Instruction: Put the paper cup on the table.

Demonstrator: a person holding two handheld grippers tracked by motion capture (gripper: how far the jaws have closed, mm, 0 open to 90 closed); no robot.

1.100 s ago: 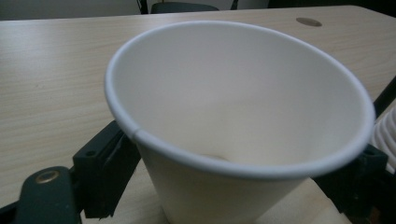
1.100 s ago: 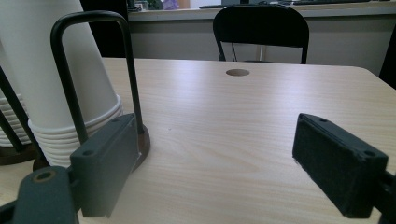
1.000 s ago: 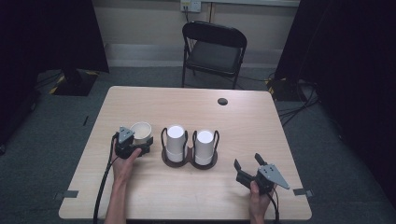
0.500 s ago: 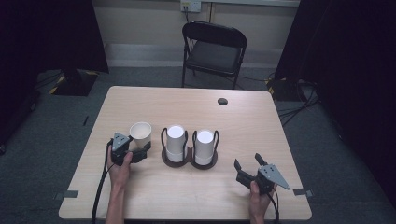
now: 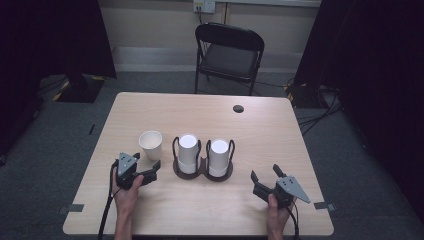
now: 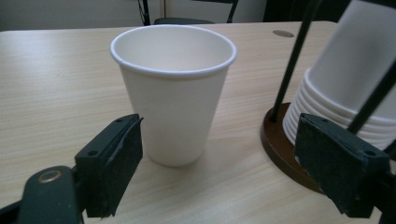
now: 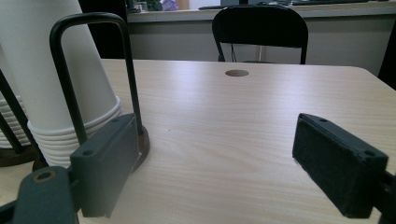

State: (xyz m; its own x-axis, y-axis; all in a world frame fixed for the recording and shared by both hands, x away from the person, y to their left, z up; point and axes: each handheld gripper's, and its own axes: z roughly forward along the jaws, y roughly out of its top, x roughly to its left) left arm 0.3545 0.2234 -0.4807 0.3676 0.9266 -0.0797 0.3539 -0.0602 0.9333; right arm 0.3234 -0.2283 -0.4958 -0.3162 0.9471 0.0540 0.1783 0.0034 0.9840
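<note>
left tool (image 5: 148, 169): jaws wide, empty, backed off paper cup (image 5: 150, 144) | cup stands alone on counter (image 5: 260, 125) – placement looks done | right tool (image 5: 264, 181): open, idle

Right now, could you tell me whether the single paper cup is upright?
Upright: the paper cup stands on its base, rim up, empty inside.

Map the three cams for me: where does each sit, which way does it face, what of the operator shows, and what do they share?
High view: above the near table edge, looking forward and down at the table; forearms, left gripper, right gripper.
Left gripper view: on the left gripper, low, facing the paper cup; own open jaws.
Right gripper view: on the right gripper, low, facing the chair; own open jaws.
Shared: the cup holder with stacked cups.
</note>
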